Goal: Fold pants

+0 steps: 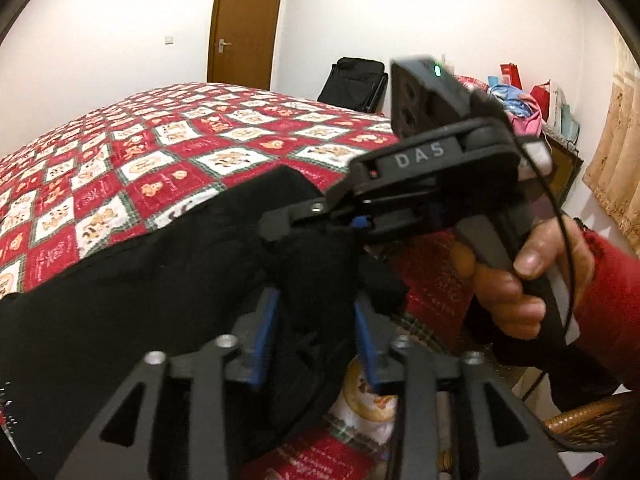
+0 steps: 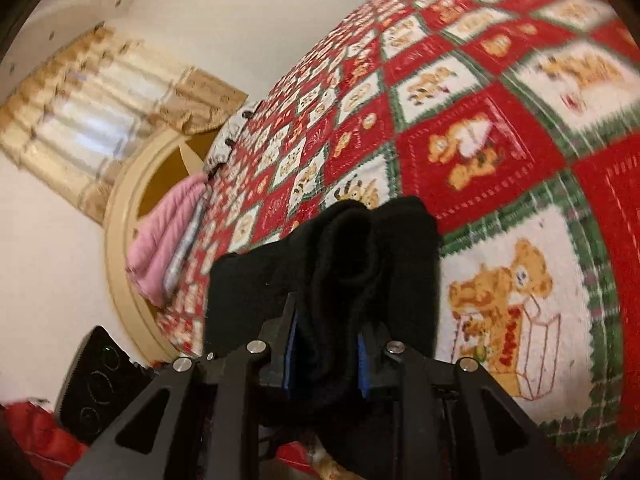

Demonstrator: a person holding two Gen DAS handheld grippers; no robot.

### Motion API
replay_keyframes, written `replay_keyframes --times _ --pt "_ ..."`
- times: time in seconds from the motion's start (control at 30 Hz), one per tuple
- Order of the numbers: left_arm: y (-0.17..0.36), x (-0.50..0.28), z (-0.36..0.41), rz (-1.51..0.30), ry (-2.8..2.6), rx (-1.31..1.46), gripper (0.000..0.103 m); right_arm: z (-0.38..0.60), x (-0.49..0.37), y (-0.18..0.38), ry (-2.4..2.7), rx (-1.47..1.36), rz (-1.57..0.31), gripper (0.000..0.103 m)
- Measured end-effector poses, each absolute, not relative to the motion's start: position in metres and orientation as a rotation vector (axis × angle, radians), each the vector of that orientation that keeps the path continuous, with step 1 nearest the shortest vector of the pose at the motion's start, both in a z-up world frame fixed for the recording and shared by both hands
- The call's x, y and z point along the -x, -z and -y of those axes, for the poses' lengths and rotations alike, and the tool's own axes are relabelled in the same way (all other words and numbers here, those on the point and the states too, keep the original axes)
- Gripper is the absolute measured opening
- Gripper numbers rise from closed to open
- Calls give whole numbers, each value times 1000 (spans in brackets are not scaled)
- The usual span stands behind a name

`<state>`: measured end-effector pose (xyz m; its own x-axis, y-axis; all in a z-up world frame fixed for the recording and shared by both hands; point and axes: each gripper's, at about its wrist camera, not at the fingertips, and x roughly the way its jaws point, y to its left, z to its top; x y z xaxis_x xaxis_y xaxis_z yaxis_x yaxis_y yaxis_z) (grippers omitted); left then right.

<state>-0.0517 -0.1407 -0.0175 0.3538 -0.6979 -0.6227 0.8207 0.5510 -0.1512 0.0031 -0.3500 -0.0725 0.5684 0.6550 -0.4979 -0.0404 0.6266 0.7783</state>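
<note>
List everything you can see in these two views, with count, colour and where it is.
pants: one, black, lifted over the bed, pinched by both grippers
quilt: one, red and white teddy-bear check, covering the bed
door: one, brown, far wall
suitcase: one, black, beyond the bed
curtains: beige, on the wall beside the headboard
pink blanket: one, at the headboard
left gripper: black with blue pads, shut on pants
right gripper: black with blue pads, shut on pants

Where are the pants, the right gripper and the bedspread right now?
pants [image 1: 132, 280], left wrist view, on the draped black cloth.
right gripper [image 1: 280, 222], left wrist view, at its fingertips.
bedspread [image 2: 500, 120], right wrist view, on a red square.
</note>
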Motion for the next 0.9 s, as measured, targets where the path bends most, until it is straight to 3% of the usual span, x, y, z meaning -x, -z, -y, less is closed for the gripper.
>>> replay_keyframes --times 0.07,0.13,0.27,0.43,0.57,0.63,0.73,0.77,0.8,0.9 --pt "12 50 132 -686 989 -181 69 358 3 73 -470 -852 -887 30" --pt "4 51 120 -681 989 -155 80 369 15 67 -451 -870 -868 31" --pt "-9 42 95 -636 945 -136 81 393 45 43 -291 -833 -796 33" --pt "-14 6 71 -607 734 -114 81 337 62 -14 -301 -470 -715 33" --pt "5 -16 51 -692 598 -69 81 287 52 -7 -383 -310 -779 23" --pt "16 -16 44 -731 574 -72 81 276 53 10 -372 -235 -842 23" --pt "37 -5 39 -746 560 -123 81 297 59 35 -333 -316 -905 19" --pt "45 -3 40 -749 546 -156 81 308 61 45 -343 -404 -911 14" --pt "50 0 40 -752 536 -181 81 318 61 52 -355 -485 -910 1" --pt "50 9 33 -721 541 -191 81 339 58 63 -361 -677 -932 0"
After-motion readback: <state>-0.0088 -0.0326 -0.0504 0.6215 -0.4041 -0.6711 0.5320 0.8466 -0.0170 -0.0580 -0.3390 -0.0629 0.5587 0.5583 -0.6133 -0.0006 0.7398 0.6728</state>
